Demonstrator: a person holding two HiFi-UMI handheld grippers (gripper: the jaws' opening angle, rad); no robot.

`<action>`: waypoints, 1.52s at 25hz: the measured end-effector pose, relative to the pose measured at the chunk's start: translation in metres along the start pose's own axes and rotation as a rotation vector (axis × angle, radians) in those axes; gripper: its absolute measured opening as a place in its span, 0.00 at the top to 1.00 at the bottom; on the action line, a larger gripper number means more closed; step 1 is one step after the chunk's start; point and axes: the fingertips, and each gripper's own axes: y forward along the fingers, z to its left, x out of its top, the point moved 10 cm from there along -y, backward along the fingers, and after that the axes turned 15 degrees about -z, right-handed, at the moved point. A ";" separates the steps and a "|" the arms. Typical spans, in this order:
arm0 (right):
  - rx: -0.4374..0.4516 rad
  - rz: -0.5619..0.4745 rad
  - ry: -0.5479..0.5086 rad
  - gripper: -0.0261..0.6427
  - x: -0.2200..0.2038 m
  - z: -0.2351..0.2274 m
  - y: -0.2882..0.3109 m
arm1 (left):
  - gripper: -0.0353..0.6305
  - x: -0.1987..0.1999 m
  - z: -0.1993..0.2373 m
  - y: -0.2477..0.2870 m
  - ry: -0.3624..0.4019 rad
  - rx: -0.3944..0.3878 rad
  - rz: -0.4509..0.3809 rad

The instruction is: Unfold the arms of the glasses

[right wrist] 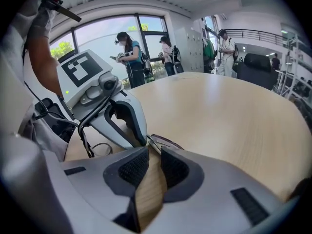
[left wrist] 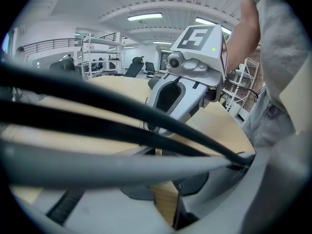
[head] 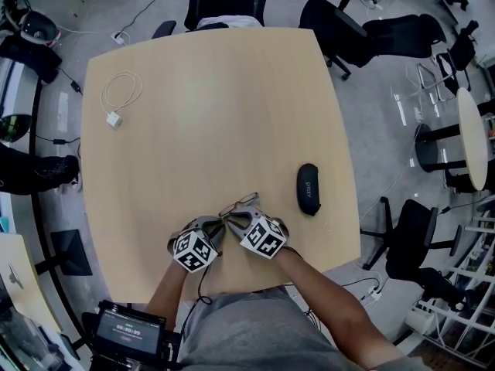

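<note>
I had the left gripper (head: 220, 222) clamped on the glasses (head: 238, 205); the right gripper (right wrist: 150, 150), jaws narrow, pinched one arm at its tips.

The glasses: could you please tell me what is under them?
Bare table shows under the front of the glasses. Their near part is covered by the left gripper and right gripper.

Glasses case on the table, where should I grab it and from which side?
Best bet: pinch the black glasses case across its narrow middle, coming straight down from above. It lies flat on the table, long axis running away from you, with nothing against either long side.
</note>
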 end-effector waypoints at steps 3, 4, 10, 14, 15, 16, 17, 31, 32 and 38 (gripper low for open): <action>0.011 -0.022 -0.003 0.84 0.001 -0.002 0.003 | 0.89 0.000 0.000 0.002 -0.002 -0.001 0.011; 0.016 -0.030 -0.015 0.84 0.001 -0.002 0.004 | 0.89 0.000 0.000 0.003 -0.003 -0.001 0.012; 0.018 -0.005 -0.076 0.84 0.000 0.000 0.004 | 0.89 -0.001 0.004 0.001 -0.005 0.005 0.013; -0.026 -0.003 -0.092 0.84 0.000 -0.001 -0.003 | 0.89 0.000 0.000 0.000 -0.014 0.026 0.003; -0.031 -0.005 -0.097 0.84 0.000 -0.002 -0.005 | 0.89 0.003 -0.001 -0.001 -0.013 0.040 -0.003; -0.031 -0.006 -0.100 0.84 0.001 -0.002 -0.006 | 0.89 0.005 -0.002 -0.002 -0.009 0.056 -0.008; -0.028 -0.007 -0.101 0.84 0.001 -0.003 -0.006 | 0.89 0.007 -0.003 -0.003 -0.004 0.071 -0.009; 0.063 0.033 -0.073 0.84 0.008 -0.003 0.009 | 0.89 0.007 0.007 0.001 -0.027 0.065 0.037; 0.069 0.041 -0.073 0.84 0.008 -0.002 0.009 | 0.89 0.007 0.008 0.000 -0.035 0.068 0.048; 0.067 0.014 -0.131 0.84 0.020 0.001 0.005 | 0.89 0.009 0.017 -0.009 -0.042 0.085 0.050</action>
